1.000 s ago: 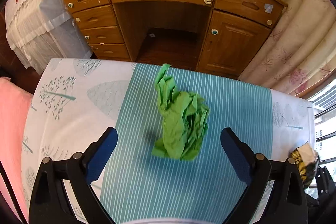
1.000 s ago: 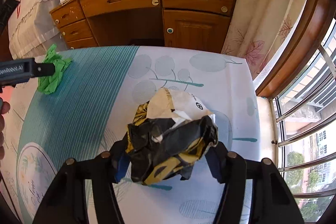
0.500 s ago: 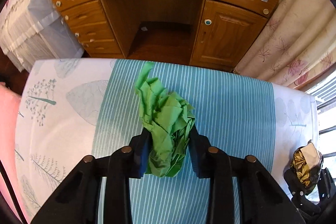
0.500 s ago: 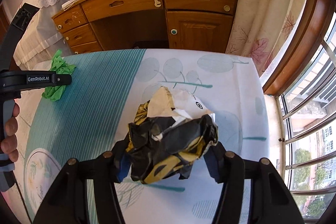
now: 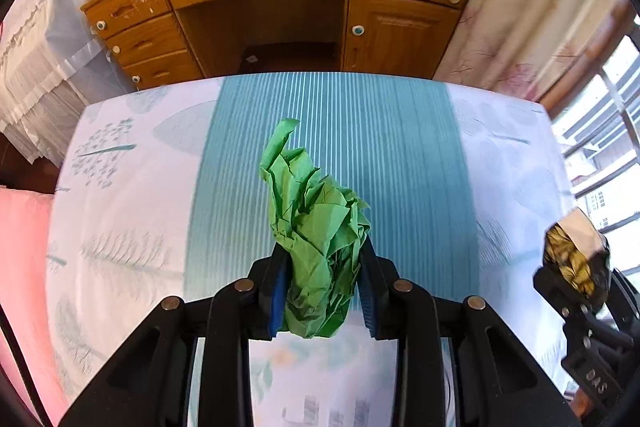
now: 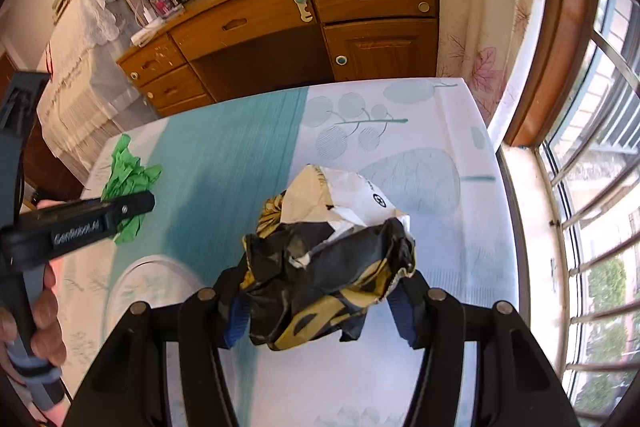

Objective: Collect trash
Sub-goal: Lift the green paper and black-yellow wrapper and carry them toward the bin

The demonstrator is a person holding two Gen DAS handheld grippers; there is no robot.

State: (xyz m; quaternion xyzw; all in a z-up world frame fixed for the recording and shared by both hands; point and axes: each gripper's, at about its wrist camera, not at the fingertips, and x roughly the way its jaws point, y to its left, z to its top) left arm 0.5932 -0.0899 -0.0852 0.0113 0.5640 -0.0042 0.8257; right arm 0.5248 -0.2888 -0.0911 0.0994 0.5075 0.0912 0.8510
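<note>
1. Currently, the left gripper (image 5: 322, 291) is clenched on a crumpled green paper (image 5: 316, 227); its blue pads press both sides of the wad, which juts forward over the teal stripe of the bed cover (image 5: 400, 155).
2. The right gripper (image 6: 320, 311) grasps a crumpled black, yellow and white wrapper (image 6: 328, 251), held over the white leaf-print part of the bed cover, on the side nearer the window (image 6: 592, 187).
3. A hand (image 6: 44, 319) holds the left gripper's handle, seen at the left edge of the right wrist view.
4. A wooden desk (image 5: 280, 7) stands beyond the far edge of the bed cover.
5. Step in hand, as judged: both pieces of trash are picked up, 1 per gripper, and appear clear of the bed cover.
6. Next move calls for carrying both to a bin or bag; none is visible in either view, so its place cannot be told. Both grips should hold firm, since light paper slips easily.
</note>
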